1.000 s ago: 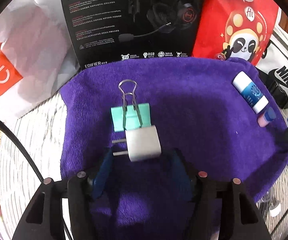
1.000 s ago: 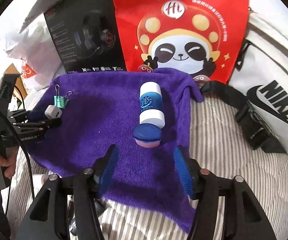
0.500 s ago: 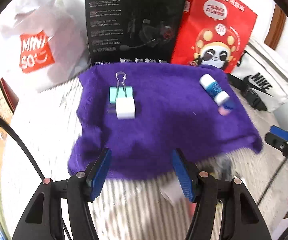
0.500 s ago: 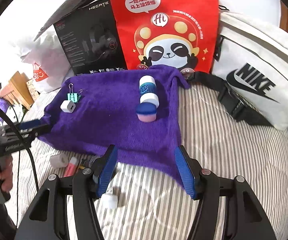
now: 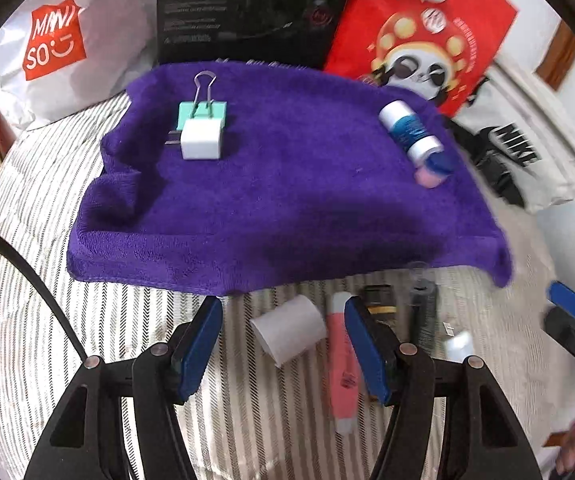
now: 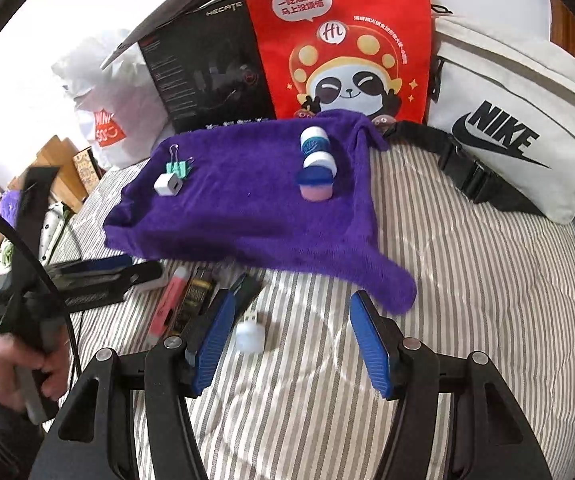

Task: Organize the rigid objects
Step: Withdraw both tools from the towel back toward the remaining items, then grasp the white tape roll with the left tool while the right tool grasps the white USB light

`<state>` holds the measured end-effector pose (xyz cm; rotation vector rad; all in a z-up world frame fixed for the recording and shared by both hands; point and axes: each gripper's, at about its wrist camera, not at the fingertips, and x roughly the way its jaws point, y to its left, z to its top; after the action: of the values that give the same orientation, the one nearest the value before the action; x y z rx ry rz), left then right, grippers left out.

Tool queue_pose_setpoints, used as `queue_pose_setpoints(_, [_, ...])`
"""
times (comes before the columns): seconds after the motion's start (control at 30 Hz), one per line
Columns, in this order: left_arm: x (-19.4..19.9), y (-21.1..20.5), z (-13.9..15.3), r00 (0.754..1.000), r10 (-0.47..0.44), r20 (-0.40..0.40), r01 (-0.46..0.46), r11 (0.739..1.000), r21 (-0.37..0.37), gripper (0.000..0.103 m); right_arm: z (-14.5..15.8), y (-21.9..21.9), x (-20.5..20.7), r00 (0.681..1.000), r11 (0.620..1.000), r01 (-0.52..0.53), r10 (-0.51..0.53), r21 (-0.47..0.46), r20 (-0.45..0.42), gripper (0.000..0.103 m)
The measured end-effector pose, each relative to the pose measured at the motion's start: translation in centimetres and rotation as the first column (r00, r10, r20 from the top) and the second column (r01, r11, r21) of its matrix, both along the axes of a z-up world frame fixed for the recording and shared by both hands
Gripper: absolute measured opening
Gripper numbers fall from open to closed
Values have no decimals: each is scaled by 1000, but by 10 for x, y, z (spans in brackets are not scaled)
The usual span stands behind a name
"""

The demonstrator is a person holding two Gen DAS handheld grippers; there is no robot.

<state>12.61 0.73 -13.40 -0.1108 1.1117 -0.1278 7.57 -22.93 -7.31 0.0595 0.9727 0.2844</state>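
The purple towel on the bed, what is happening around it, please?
A person holds a two-finger gripper in each hand, sorting small objects onto the purple towel. A binder clip with a white charger, and a glue stick with a small blue-capped jar, already lie on it. Both the left gripper and the right gripper are open and empty, above the striped bedding, where a pink tube and other small items wait.

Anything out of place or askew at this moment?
Yes: several small items, including a white roll and a pink pen-like stick, lie loose on the striped bedding, off the purple towel holding the sorted pieces.
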Motion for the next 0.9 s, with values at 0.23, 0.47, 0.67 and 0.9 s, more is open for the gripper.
queue_pose_setpoints(0.23, [-8,12,-10,999,25,-33,-23,998,54,61,-5,-5,-5,1000,1000,2,-2,0,-6,60])
queue_pose_setpoints(0.47, [-12,13,-8,999,29,-21,-27,997,74,61,-15,-4,0,1000,1000,-2,2,13,-30,60])
queue_pose_setpoints(0.67, [-9,6,-9,999,31,17,-33,993,117,30,-25,3,-4,998,1000,-28,28,-1,-47,60])
queue_pose_setpoints(0.9, [-12,17,-8,999,26,29,-29,991,132,30,-40,24,-4,994,996,-84,83,-14,-64,60])
